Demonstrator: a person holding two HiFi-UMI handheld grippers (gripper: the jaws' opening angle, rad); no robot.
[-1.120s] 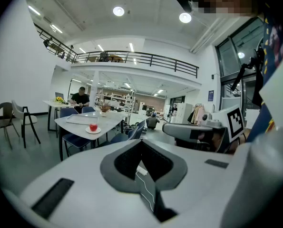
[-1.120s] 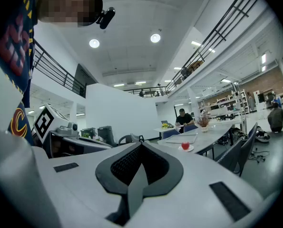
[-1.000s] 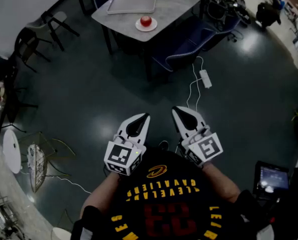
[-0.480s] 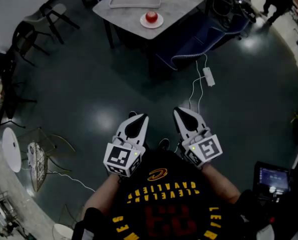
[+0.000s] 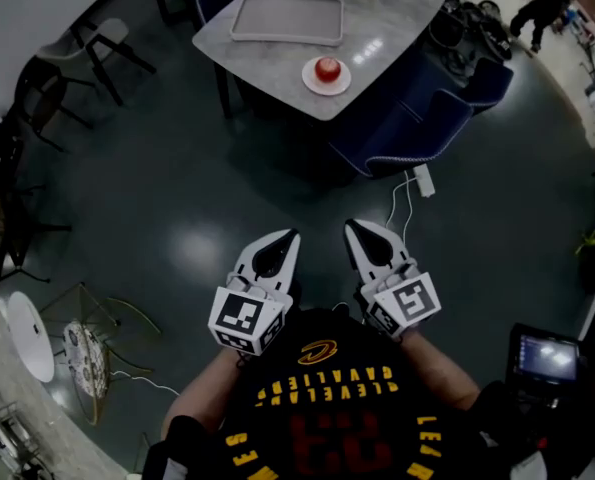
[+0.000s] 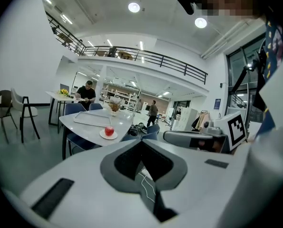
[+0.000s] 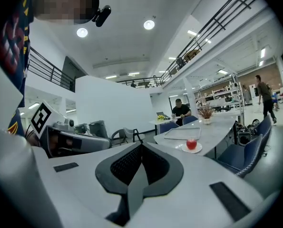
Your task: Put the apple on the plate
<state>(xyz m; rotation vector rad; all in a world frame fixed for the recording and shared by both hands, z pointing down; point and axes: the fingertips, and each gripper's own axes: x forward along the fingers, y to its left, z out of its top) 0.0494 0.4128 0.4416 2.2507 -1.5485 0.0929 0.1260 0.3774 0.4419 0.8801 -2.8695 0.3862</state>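
Head view shows the apple (image 5: 326,67) sitting on the plate (image 5: 310,82) on the table (image 5: 267,56), with left gripper (image 5: 289,236) and right gripper (image 5: 351,226) well apart from that plate (both pressed together, empty); the apple seems firm, smooth and light, best taken across its widest middle.
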